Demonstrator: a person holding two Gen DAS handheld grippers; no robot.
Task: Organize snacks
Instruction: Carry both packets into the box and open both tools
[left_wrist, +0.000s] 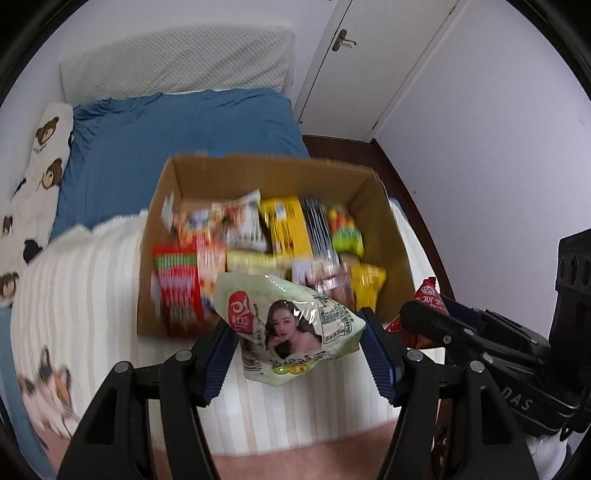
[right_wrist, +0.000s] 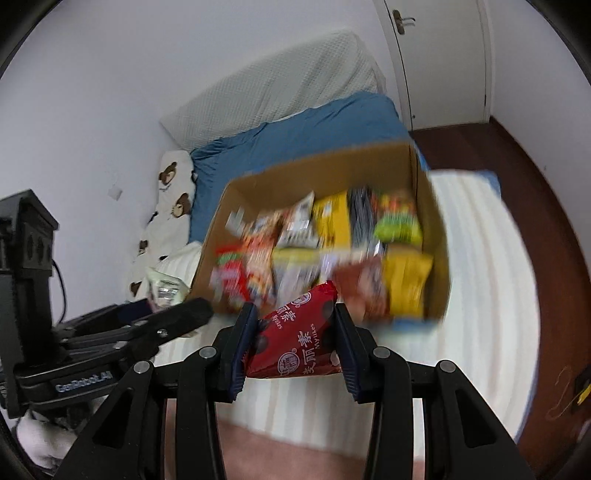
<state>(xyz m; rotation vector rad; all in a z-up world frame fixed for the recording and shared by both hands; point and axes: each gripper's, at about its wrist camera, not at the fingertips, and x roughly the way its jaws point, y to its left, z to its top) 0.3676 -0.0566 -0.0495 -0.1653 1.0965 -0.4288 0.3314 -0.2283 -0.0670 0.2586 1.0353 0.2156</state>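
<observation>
An open cardboard box (left_wrist: 184, 206) on the bed holds several snack packs, blurred by motion; it also shows in the right wrist view (right_wrist: 432, 206). My left gripper (left_wrist: 299, 332) is shut on a pale green snack bag with a woman's portrait (left_wrist: 291, 325), held just in front of the box's near wall. My right gripper (right_wrist: 295, 332) is shut on a red Mylikes snack bag (right_wrist: 299, 336), also just before the box's near edge. The right gripper and its red bag (left_wrist: 428, 291) appear at the right of the left wrist view; the left gripper and green bag (right_wrist: 162, 288) appear at left in the right wrist view.
The box sits on a white striped blanket (left_wrist: 92, 280) over a blue sheet (left_wrist: 184, 125). A bear-print pillow (left_wrist: 40, 155) lies along the left wall. A quilted headboard cushion (left_wrist: 177, 62), a white door (left_wrist: 369, 66) and a dark wood floor (right_wrist: 517, 177) are beyond.
</observation>
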